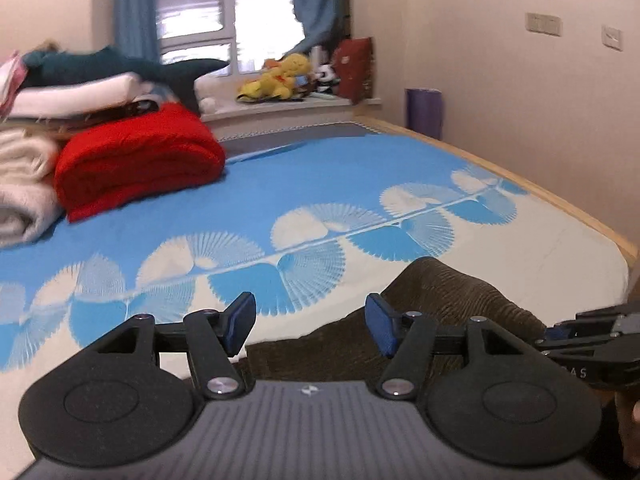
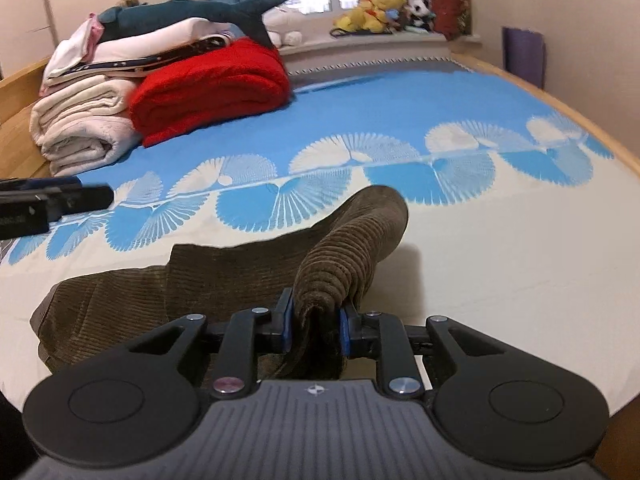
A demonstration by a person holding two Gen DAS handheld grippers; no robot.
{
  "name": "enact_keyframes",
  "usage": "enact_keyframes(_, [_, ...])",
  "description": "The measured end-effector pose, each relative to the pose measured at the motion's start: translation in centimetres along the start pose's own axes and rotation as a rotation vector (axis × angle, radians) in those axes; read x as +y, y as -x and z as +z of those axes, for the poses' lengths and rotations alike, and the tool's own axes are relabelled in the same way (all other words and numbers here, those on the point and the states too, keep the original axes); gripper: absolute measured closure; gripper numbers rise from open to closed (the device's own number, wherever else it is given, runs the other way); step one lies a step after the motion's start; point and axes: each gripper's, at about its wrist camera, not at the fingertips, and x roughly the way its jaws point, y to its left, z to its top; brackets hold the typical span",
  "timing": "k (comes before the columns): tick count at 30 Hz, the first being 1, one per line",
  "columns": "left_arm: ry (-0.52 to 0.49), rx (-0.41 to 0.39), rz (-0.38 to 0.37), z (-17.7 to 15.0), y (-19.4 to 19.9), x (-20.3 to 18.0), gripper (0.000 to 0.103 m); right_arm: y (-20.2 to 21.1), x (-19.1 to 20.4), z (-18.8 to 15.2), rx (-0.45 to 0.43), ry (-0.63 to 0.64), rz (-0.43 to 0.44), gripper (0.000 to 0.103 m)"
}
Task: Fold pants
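The brown pants (image 2: 224, 280) lie on the bed (image 2: 500, 240), one bunched end lifted. The right gripper (image 2: 316, 330) has that end pinched between its fingers. The left gripper (image 1: 310, 322) is spread wide with nothing between its fingers.

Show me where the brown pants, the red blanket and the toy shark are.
brown pants (image 2: 344, 256), right wrist view, on the lifted ribbed fold.
red blanket (image 2: 208, 84), right wrist view, on its top.
toy shark (image 2: 180, 14), right wrist view, on its body.
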Motion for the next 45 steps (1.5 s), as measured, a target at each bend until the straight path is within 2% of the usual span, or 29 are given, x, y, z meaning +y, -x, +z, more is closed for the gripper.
enact_keyframes(3, [0.085,0.124,0.034,-0.3,-1.5,0.5,0.037,-0.4,1.0,0.1,-0.017,0.020,0.007,0.081])
enact_keyframes(8, [0.053,0.203,0.135,-1.2,-3.3,1.1,0.033,-0.3,2.6,-0.1,-0.049,0.121,0.019,0.081])
enact_keyframes(13, [0.051,0.184,0.122,-1.4,-3.3,1.6,0.035,-0.5,2.6,-0.2,-0.053,0.124,0.020,0.081])
enact_keyframes(15, [0.029,0.186,0.147,-1.6,-3.6,1.4,0.046,-0.4,2.6,-0.3,-0.054,0.127,0.024,0.081])
enact_keyframes(17, [0.050,0.218,0.151,-1.7,-4.2,1.5,0.058,-0.4,2.9,-0.5,-0.056,0.143,0.029,0.081])
enact_keyframes(19, [0.105,0.257,0.119,-1.6,-4.9,2.1,0.059,-0.2,3.3,-0.8,-0.063,0.168,0.033,0.081])
enact_keyframes(21, [0.127,0.248,0.118,-1.5,-4.9,2.3,0.057,-0.1,3.9,-0.9,-0.069,0.201,0.036,0.081])
enact_keyframes(22, [0.126,0.229,0.121,-1.5,-4.8,2.3,0.050,-0.1,4.2,-1.0,-0.071,0.217,0.038,0.081])
enact_keyframes(24, [0.130,0.185,0.069,-1.3,-4.3,2.3,0.038,-0.1,4.7,-1.2,-0.074,0.243,0.045,0.081])
enact_keyframes(26, [0.153,0.154,-0.017,-1.0,-3.9,2.4,0.012,0.0,5.3,-1.4,-0.082,0.271,0.051,0.082])
enact_keyframes(29, [0.181,0.124,-0.120,-0.5,-3.0,2.7,0.000,0.3,6.5,-1.9,-0.097,0.333,0.072,0.082])
enact_keyframes(32, [0.265,0.159,-0.270,-0.1,-3.1,3.8,0.000,0.5,7.6,-2.5,-0.101,0.382,0.112,0.082])
enact_keyframes(34, [0.314,0.192,-0.317,0.0,-3.5,4.6,0.000,0.7,8.5,-3.0,-0.101,0.425,0.136,0.082])
enact_keyframes(39, [0.354,0.248,-0.363,-0.1,-4.9,5.2,0.000,1.2,10.5,-4.1,-0.117,0.534,0.180,0.082])
enact_keyframes(45, [0.238,0.243,-0.372,0.1,-5.1,3.1,0.000,1.6,12.3,-5.2,-0.124,0.634,0.212,0.082])
